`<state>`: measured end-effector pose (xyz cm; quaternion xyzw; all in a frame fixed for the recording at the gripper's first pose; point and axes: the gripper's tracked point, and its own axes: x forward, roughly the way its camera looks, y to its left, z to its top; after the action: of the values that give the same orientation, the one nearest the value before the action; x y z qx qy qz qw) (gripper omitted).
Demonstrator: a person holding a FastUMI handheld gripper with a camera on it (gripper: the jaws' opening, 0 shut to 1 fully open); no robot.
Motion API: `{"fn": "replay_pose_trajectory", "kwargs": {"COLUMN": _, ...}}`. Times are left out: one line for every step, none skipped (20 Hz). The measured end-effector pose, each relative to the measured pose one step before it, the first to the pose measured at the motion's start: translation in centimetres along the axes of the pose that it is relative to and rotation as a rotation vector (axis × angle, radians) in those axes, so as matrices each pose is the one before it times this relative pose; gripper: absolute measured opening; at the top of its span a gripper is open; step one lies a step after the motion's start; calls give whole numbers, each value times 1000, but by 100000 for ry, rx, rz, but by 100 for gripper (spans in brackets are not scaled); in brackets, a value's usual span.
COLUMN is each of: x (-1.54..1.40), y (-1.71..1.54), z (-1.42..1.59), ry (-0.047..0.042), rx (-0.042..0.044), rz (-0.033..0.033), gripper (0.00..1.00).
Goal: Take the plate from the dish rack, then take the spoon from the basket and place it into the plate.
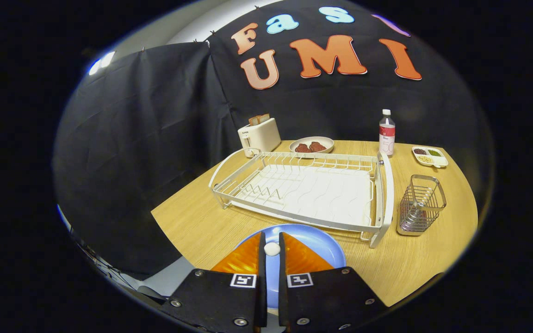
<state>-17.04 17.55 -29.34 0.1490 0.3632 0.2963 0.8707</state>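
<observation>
Here the claw [272,247] pinches a white spoon [272,249] narrowly above the blue plate [315,243].

Even, bright light falls from above me onto the table [201,222]; soft shadows, sharp ahead of my fingers [248,254], strong bending toward the rim.
</observation>
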Motion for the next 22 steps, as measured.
{"fn": "replay_pose_trajectory", "kwargs": {"x": -7, "y": -71, "z": -141, "ry": -188, "rx": -398, "rz": 159, "gripper": 10}}
{"fn": "replay_pose_trajectory", "kwargs": {"x": 21, "y": -181, "z": -552, "ry": 782, "rx": -329, "rz": 2, "gripper": 11}}
{"fn": "replay_pose_trajectory", "kwargs": {"x": 2, "y": -267, "z": -747, "ry": 1727, "rx": -304, "rz": -414, "gripper": 12}}
{"fn": "replay_pose_trajectory", "kwargs": {"x": 25, "y": -375, "z": -875, "ry": 1925, "rx": -302, "rz": -549, "gripper": 12}}
{"fn": "replay_pose_trajectory", "kwargs": {"x": -45, "y": -341, "z": -905, "ry": 2204, "rx": -176, "rz": -753, "gripper": 12}}
{"fn": "replay_pose_trajectory", "kwargs": {"x": -17, "y": -230, "z": -986, "ry": 2285, "rx": -182, "rz": -560, "gripper": 12}}
{"fn": "replay_pose_trajectory", "kwargs": {"x": 78, "y": -333, "z": -941, "ry": 2464, "rx": -260, "rz": -600, "gripper": 12}}
{"fn": "replay_pose_trajectory", "kwargs": {"x": 156, "y": -83, "z": -846, "ry": 2263, "rx": -379, "rz": -99, "gripper": 12}}
{"fn": "replay_pose_trajectory", "kwargs": {"x": 67, "y": -157, "z": -738, "ry": 2276, "rx": -455, "rz": -484, "gripper": 12}}
{"fn": "replay_pose_trajectory", "kwargs": {"x": -36, "y": -189, "z": -950, "ry": 2392, "rx": -616, "rz": -926, "gripper": 12}}
{"fn": "replay_pose_trajectory", "kwargs": {"x": 105, "y": -311, "z": -572, "ry": 2022, "rx": -627, "rz": -821, "gripper": 14}}
{"fn": "replay_pose_trajectory", "kwargs": {"x": 118, "y": -257, "z": -607, "ry": 1880, "rx": -416, "rz": -969, "gripper": 15}}
{"fn": "replay_pose_trajectory", "kwargs": {"x": 77, "y": -224, "z": -597, "ry": 2141, "rx": -217, "rz": -824, "gripper": 16}}
{"fn": "replay_pose_trajectory", "kwargs": {"x": 52, "y": -127, "z": -402, "ry": 1005, "rx": -105, "rz": -924, "gripper": 17}}
{"fn": "replay_pose_trajectory", "kwargs": {"x": -112, "y": -87, "z": 69, "ry": 371, "rx": 260, "rz": -757, "gripper": 17}}
{"fn": "replay_pose_trajectory", "kwargs": {"x": -112, "y": -217, "z": 278, "ry": -378, "rx": 276, "rz": -791, "gripper": 19}}
{"fn": "replay_pose_trajectory", "kwargs": {"x": -315, "y": -150, "z": 744, "ry": -1069, "rx": 676, "rz": -22, "gripper": 20}}
{"fn": "replay_pose_trajectory", "kwargs": {"x": -678, "y": 254, "z": 798, "ry": -2191, "rx": 1011, "rz": 250, "gripper": 23}}
{"fn": "replay_pose_trajectory", "kwargs": {"x": -588, "y": 73, "z": 1228, "ry": -2587, "rx": 1142, "rz": 42, "gripper": 24}}
{"fn": "replay_pose_trajectory", "kwargs": {"x": -577, "y": -62, "z": 1376, "ry": -2999, "rx": 921, "rz": -79, "gripper": 27}}
{"fn": "replay_pose_trajectory", "kwargs": {"x": -714, "y": -138, "z": 1581, "ry": -3199, "rx": 695, "rz": -495, "gripper": 28}}
{"fn": "replay_pose_trajectory", "kwargs": {"x": -699, "y": -241, "z": 1711, "ry": -3624, "rx": 380, "rz": -837, "gripper": 32}}
